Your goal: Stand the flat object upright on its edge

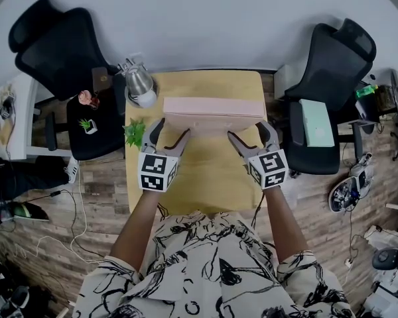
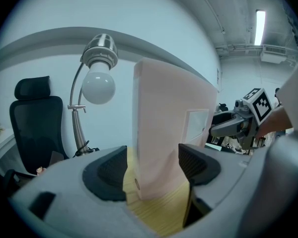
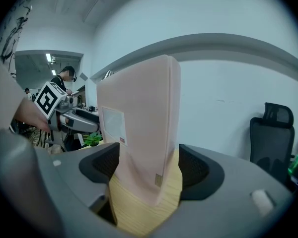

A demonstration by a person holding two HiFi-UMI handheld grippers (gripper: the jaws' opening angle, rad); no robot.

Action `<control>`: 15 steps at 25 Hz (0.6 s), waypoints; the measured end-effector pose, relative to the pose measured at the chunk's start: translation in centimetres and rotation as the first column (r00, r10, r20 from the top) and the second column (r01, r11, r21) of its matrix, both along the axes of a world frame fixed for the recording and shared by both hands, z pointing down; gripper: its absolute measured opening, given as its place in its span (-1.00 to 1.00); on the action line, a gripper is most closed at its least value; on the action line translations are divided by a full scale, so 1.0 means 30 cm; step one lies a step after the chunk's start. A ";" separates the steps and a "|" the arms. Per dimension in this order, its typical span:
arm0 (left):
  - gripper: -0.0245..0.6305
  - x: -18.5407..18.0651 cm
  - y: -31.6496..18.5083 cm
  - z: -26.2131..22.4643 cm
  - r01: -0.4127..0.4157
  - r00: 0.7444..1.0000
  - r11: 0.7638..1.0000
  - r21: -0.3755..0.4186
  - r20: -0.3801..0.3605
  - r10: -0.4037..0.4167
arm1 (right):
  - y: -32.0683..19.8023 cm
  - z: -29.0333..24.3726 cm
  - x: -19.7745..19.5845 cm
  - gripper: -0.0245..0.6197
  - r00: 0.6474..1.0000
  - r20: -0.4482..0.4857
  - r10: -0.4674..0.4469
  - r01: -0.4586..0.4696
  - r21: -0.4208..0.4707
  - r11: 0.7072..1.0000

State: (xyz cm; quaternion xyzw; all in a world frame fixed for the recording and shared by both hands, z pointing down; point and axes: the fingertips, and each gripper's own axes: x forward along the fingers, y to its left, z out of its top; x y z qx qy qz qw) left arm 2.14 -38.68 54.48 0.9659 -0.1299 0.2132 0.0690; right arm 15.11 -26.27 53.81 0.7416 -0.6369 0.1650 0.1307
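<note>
A flat pink box (image 1: 212, 111) stands upright on its long edge across the far part of the wooden table (image 1: 205, 184). My left gripper (image 1: 171, 130) straddles its left end and my right gripper (image 1: 249, 131) its right end. In the left gripper view the box (image 2: 164, 133) rises between the two dark pads, with a gap at the left pad (image 2: 109, 172). The right gripper view shows the box (image 3: 139, 128) between the pads, with table showing beside the right pad (image 3: 196, 170). Both grippers are open around the box.
A metal desk lamp (image 1: 139, 85) and a small green plant (image 1: 134, 132) sit at the table's far left corner, close to the left gripper. Black office chairs (image 1: 60, 45) (image 1: 331, 58) flank the table; the right one carries a pale green box (image 1: 316, 122).
</note>
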 end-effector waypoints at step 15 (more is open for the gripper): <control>-0.10 -0.088 0.008 -0.031 0.029 0.999 0.999 0.024 -0.016 -0.028 | 0.118 -0.061 0.009 0.11 0.999 0.001 0.051 -0.051 0.050 0.997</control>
